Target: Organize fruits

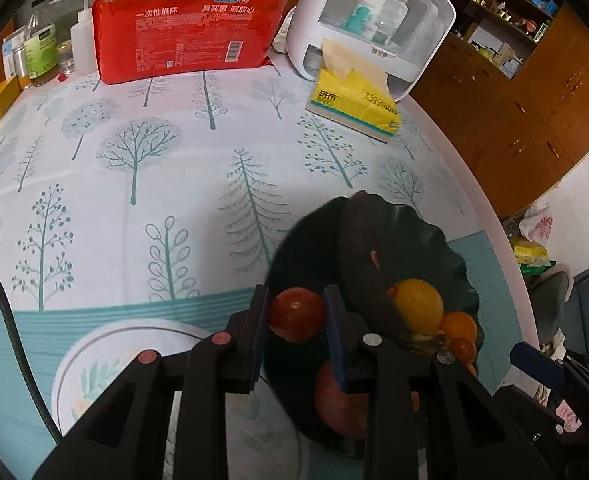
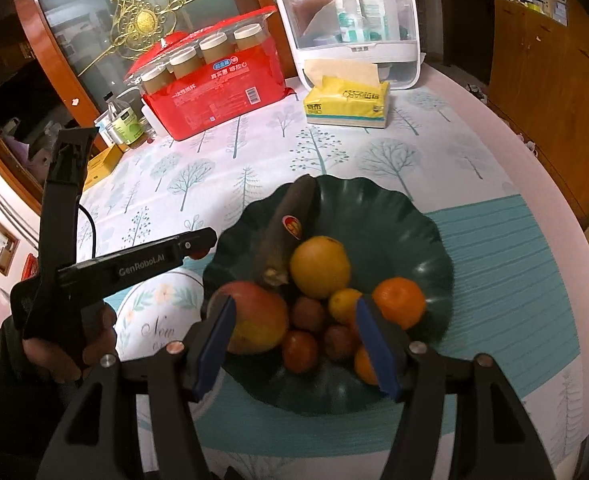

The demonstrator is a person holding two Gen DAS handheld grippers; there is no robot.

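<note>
Now we are pinching a small red fruit [image 1: 296, 314] in the left gripper [image 1: 296, 320] above the dark bowl's [image 1: 460, 268] rim, the white plate [image 1: 134, 338] lying just leftward; the right gripper [image 2: 294, 340] is hanging spread, empty.

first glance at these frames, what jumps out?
The left claw pinching a small red tomato above the table, beside the dark green scalloped fruit bowl. The bowl's bright pile: an orange, a tangerine and a mango. At the table's far edge, the red paper-cup pack.

Fruit bowl [image 2: 426, 216] right of plate [image 2: 154, 312], tissues [image 2: 346, 104] behind
</note>
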